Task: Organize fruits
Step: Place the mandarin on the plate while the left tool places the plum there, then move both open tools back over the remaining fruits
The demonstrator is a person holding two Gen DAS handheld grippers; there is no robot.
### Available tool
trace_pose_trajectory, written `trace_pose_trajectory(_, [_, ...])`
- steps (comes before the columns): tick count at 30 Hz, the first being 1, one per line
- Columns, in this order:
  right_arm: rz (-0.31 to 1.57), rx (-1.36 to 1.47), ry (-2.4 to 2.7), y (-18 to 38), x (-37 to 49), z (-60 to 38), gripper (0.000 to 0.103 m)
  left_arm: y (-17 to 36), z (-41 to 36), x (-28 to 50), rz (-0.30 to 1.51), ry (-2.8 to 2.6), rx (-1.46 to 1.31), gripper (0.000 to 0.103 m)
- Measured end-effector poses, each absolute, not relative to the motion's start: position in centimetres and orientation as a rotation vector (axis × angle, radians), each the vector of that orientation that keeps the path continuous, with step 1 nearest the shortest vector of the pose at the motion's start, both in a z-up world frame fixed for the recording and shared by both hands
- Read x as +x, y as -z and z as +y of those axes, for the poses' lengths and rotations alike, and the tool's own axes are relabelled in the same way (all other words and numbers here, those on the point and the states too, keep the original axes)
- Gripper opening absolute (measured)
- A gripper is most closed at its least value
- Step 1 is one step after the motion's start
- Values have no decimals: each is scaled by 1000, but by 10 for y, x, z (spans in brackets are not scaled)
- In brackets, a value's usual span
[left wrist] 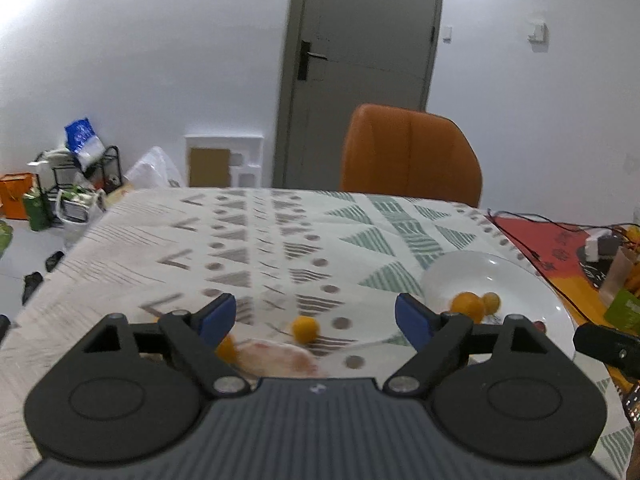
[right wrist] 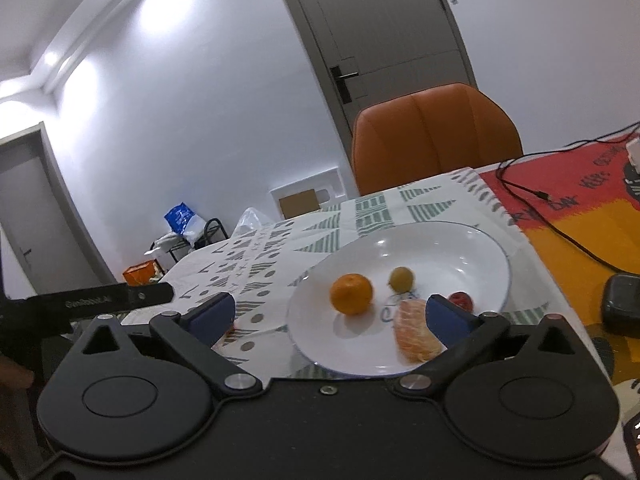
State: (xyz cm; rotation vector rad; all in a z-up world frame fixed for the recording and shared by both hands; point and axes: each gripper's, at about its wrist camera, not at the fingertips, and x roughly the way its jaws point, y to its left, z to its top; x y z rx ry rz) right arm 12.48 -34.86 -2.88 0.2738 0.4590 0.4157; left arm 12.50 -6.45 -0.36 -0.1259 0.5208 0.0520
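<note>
Sorting looks part done: the white plate (right wrist: pixel 472 248) already holds a small orange (right wrist: pixel 351 294), a yellowish round fruit (right wrist: pixel 401 278), a peeled citrus piece (right wrist: pixel 416 334) and a small red fruit (right wrist: pixel 460 300), the red one half hidden behind a blue finger pad. Still loose on the tabletop (left wrist: pixel 168 240): a small yellow-orange fruit (left wrist: pixel 305 330), a second one (left wrist: pixel 227 349) partly behind the left pad, and a pale pinkish blurred thing (left wrist: pixel 276 356) I can't identify. The left hand-held gripper (left wrist: pixel 316 316) has its jaws spread wide, empty, low over those loose fruits, so the step in hand is probably a pick. Next move likely calls for centring on the round fruit, closing gently so it doesn't roll, then carrying it right to the plate. The right hand-held gripper (right wrist: pixel 328 316) is also wide, empty, hanging at the plate's near edge. Patterned cloth covers the tabletop, a red-orange cloth with a black cable (right wrist: pixel 532 192) to the right. Orange chair (left wrist: pixel 408 152) on the far side, grey door (left wrist: pixel 360 60), white walls, floor clutter far left.
</note>
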Motion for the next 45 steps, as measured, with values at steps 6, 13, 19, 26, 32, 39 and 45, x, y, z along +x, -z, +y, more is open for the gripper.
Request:
trace_pose_trajectory(6, [447,244,-439,24,118,-328,103,-1,-37,109,505,-72,-165,89])
trace_pose_trajectory(13, [450,207,-482,20,114,-302,103,-4,-5,98,504,-132,-208,89])
trace_pose_trajectory(19, [472,184,-511,16,115,-281,103,0,18,90,512,-156,-245,89])
trace_pose_trajectory(26, [490,153,-538,14,118,-259,103,11,46,84,510,-173,-310,89])
trace_pose_trajectory(32, [506,111,-589,16,124,-240,103,26,62,82,510,-190,-363,85])
trace_pose_trajectory(39, [538,62,-614,22,128,-220,102,39,67,86,530,-172,-373,69])
trace_pose_trajectory(45, [566,37,-630,27,134,-211,99,54,70,93,556,-171,-402,58])
